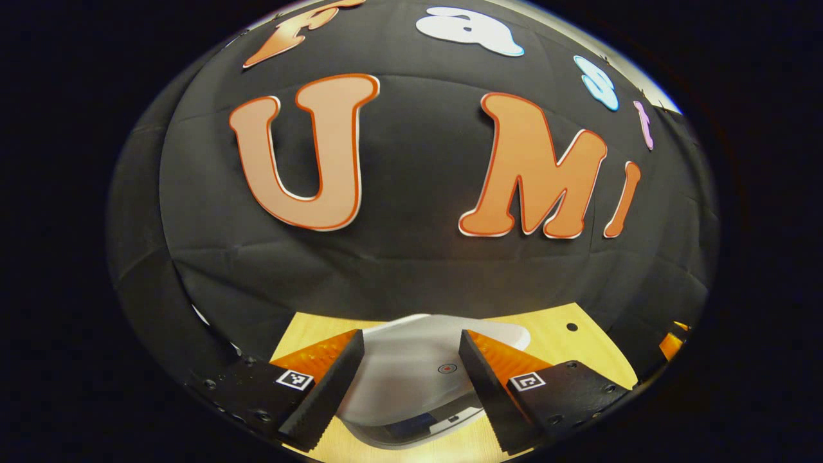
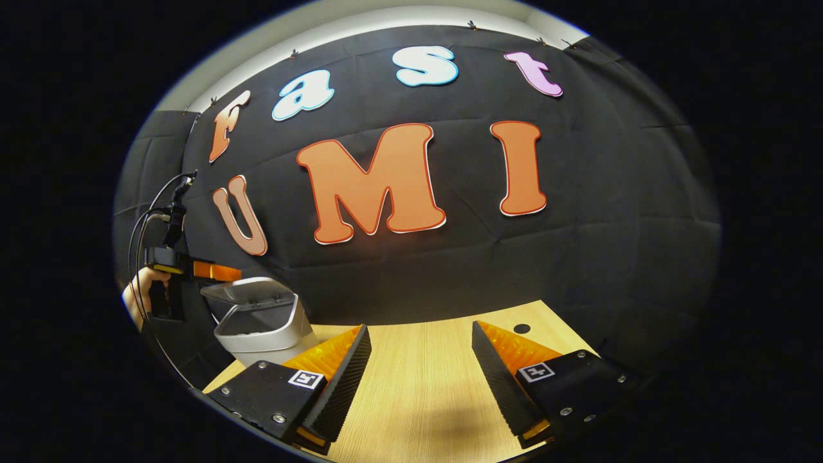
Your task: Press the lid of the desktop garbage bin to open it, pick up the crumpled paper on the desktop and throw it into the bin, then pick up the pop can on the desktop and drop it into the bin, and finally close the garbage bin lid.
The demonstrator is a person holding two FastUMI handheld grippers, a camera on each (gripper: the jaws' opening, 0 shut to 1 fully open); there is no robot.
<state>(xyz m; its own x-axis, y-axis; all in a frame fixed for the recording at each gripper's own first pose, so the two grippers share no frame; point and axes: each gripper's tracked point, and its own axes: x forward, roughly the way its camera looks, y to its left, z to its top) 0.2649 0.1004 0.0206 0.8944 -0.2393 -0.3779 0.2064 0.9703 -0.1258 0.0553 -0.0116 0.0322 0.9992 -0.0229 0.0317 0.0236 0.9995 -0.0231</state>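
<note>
The white desktop bin (image 2: pixel 263 334) stands at the table's left end, its lid (image 2: pixel 247 290) tilted up and partly open. In the left gripper view the pale lid (image 1: pixel 411 366), with a small red dot on it, lies just below and between my left gripper's fingers. My left gripper (image 1: pixel 411 379) is open and holds nothing. In the right gripper view the left gripper (image 2: pixel 233 274) hovers just above the raised lid, held by a hand (image 2: pixel 138 292). My right gripper (image 2: pixel 421 379) is open over bare wood, well to the right of the bin.
The light wooden table (image 2: pixel 424 399) runs back to the black cloth wall. A small round hole (image 2: pixel 521 328) sits near its far right edge. Cables (image 2: pixel 144 225) loop up from the left gripper's handle.
</note>
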